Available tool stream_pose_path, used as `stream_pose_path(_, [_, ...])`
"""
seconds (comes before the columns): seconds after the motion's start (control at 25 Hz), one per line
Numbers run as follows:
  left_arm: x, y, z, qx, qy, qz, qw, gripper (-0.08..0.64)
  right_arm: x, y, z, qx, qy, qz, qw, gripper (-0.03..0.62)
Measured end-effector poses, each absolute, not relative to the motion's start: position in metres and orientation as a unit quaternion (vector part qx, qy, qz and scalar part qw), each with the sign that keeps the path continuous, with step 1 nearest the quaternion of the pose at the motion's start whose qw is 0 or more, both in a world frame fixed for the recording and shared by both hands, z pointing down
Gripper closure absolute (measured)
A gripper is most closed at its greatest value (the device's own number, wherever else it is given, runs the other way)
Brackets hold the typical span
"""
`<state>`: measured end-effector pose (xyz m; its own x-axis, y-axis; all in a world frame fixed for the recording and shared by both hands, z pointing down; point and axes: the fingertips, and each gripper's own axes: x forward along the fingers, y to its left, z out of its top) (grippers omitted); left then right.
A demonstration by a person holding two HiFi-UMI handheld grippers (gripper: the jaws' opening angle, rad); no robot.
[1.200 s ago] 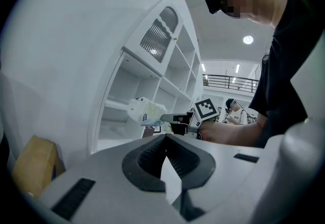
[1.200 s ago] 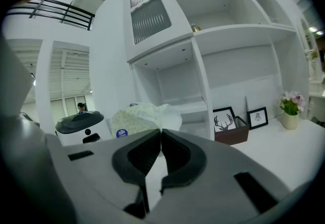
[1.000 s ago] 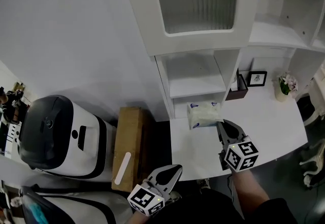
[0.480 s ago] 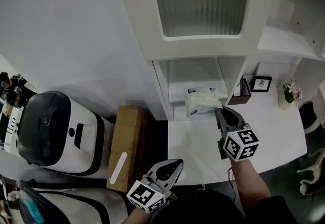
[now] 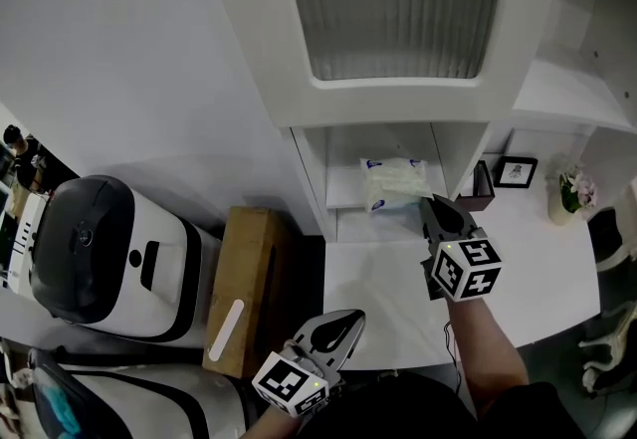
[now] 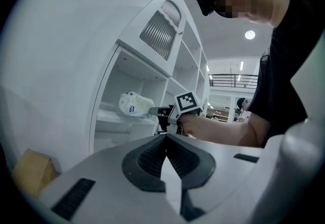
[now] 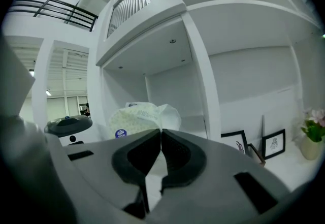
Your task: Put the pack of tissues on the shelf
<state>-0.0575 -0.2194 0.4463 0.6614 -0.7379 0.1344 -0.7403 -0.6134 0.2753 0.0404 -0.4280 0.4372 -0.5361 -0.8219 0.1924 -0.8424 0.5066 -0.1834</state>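
We are working at the shelf unit [image 5: 299, 99] in the upper centre of the head view; the pack of tissues [image 5: 393, 180] is hanging at the front lip of its lower shelf [image 5: 343, 190], contact unclear. The right gripper [image 5: 428, 202] is pinching the pack's near end, jaws clenched; the left gripper [image 5: 348, 320] is idling at lower centre, jaws together on nothing. Risk we are judging: released this near the lip, the soft pack tips off.

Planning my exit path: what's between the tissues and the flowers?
The shelf upright, then two picture frames, stand between the tissues and the flowers; the right gripper view shows it.
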Motion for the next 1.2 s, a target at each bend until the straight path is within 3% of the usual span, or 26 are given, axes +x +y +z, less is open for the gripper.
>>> stream_pose_path(1.2, [-0.069,-0.218,0.455,0.887,-0.427,0.003,0.176,0.555,0.030,-0.476,0.459,0.509,-0.844,0.150,0.071,0.583])
